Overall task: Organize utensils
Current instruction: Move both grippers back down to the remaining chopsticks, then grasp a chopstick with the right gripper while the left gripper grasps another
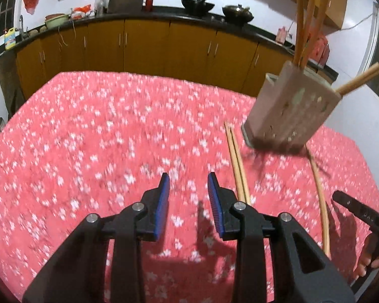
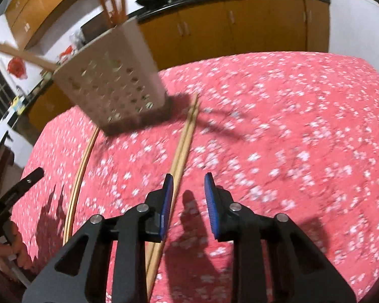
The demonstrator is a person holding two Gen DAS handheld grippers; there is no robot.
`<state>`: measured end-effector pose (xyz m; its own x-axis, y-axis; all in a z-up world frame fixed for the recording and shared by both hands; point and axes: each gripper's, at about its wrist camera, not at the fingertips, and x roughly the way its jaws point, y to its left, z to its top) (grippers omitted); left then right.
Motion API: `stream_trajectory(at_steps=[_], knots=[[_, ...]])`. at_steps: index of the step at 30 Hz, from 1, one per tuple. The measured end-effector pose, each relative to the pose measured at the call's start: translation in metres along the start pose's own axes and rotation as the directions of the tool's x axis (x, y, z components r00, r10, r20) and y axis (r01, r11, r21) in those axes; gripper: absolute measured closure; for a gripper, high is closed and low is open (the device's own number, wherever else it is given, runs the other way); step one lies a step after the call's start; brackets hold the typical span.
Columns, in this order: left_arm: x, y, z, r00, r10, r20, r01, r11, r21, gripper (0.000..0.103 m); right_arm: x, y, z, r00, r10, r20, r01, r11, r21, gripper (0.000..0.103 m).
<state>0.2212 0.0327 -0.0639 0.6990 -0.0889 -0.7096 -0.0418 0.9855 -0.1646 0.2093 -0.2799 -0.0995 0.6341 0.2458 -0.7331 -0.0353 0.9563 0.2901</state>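
Note:
A beige perforated utensil holder stands on the red flowered tablecloth, with orange utensils and wooden chopsticks sticking out. A pair of wooden chopsticks lies on the cloth in front of it; another pair lies further right. My left gripper is open and empty, left of the first pair. My right gripper is open and empty above the cloth, the chopstick pair passing under its left finger. The holder and the other pair lie to its left.
The other gripper's handle and hand show at each view's edge. Yellow kitchen cabinets with a dark counter, woks and bottles stand behind the table.

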Motion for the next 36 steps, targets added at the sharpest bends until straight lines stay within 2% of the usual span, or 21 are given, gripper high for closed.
stream_trajectory(at_steps=[5,11,13,15,18,22,28,36], knots=[[0.002,-0.003,-0.008,1.000,-0.015,-0.015,0.015,1.000,0.014,0.071,0.012,0.011,-0.007,0.999,-0.021,-0.046,0.019,0.999,-0.048,0.086],[0.004,-0.013,-0.012,0.998,-0.056,-0.034,0.057,0.998,0.034,0.071,0.012,0.013,-0.008,0.998,-0.034,-0.045,0.031,0.997,-0.073,0.086],[0.005,-0.017,-0.013,0.996,-0.073,-0.043,0.075,0.996,0.041,0.071,0.014,0.016,-0.006,0.997,-0.070,-0.043,0.065,0.992,-0.109,0.086],[0.007,-0.020,-0.015,0.994,-0.092,-0.055,0.094,0.994,0.048,0.071,0.020,0.016,-0.004,0.990,-0.136,-0.033,0.130,0.981,-0.144,0.092],[0.009,-0.025,-0.020,0.989,-0.123,-0.080,0.128,0.990,0.059,0.071,0.024,0.005,0.005,0.984,-0.179,-0.007,0.177,0.977,-0.118,0.095],[0.012,-0.031,-0.025,0.984,-0.147,-0.102,0.155,0.985,0.077,0.073,0.026,-0.011,0.014,0.984,-0.180,-0.003,0.179,0.982,-0.064,0.096],[0.018,-0.039,-0.035,0.978,-0.157,-0.139,0.173,0.979,0.108,0.079,0.025,-0.012,0.012,0.983,-0.182,0.005,0.182,0.980,-0.084,0.096],[0.020,-0.050,-0.041,0.981,-0.117,-0.155,0.143,0.975,0.172,0.080,0.015,-0.014,0.004,0.987,-0.161,-0.010,0.160,0.982,-0.098,0.095]])
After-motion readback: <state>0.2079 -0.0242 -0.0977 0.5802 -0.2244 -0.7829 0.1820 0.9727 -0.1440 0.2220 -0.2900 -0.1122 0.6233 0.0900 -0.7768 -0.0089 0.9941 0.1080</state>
